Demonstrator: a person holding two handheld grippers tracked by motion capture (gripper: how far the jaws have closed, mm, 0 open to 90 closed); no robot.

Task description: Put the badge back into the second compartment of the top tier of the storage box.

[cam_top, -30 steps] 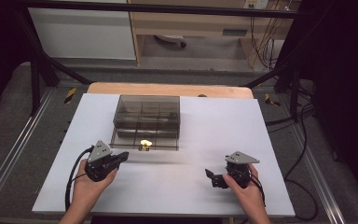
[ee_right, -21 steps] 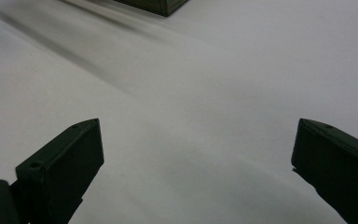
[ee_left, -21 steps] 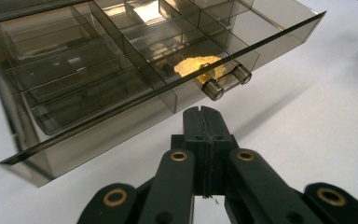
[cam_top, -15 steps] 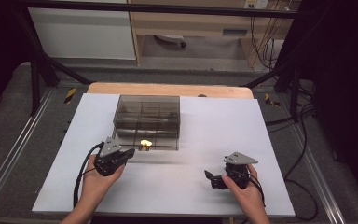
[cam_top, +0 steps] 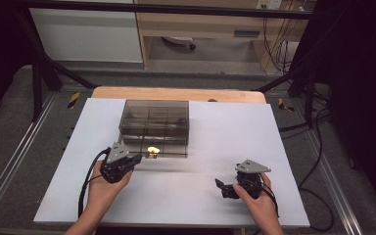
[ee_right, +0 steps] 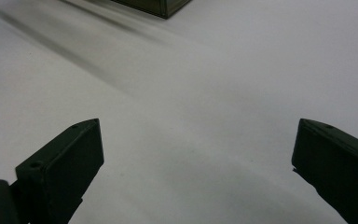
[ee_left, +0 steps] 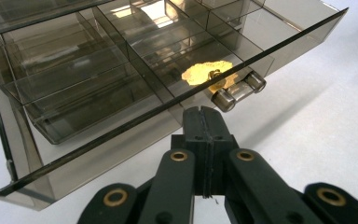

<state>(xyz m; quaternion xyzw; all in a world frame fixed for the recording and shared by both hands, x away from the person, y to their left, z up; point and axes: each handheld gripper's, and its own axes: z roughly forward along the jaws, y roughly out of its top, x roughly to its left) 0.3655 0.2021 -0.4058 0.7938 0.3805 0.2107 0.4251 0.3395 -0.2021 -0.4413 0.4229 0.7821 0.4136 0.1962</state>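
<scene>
One smoky organizer box (cam_top: 154, 127), one handle (ee_left: 238, 89), left tool (ee_left: 204, 122) closed empty, right tool (ee_right: 196, 163) wide open, perhaps nine compartments.

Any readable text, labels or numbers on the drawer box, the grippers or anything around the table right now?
None can be read.
The smoky plastic drawer box bears no lettering; the yellow patch by its handle is a glare or sticker with no legible mark.
The plate on the cabinet behind the table is too blurred to read.

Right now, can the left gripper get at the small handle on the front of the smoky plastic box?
Probably yes. The left gripper, jaws shut and empty, points at the handle of the box from close by, with bare white table between them. It must open before it can grip.
</scene>
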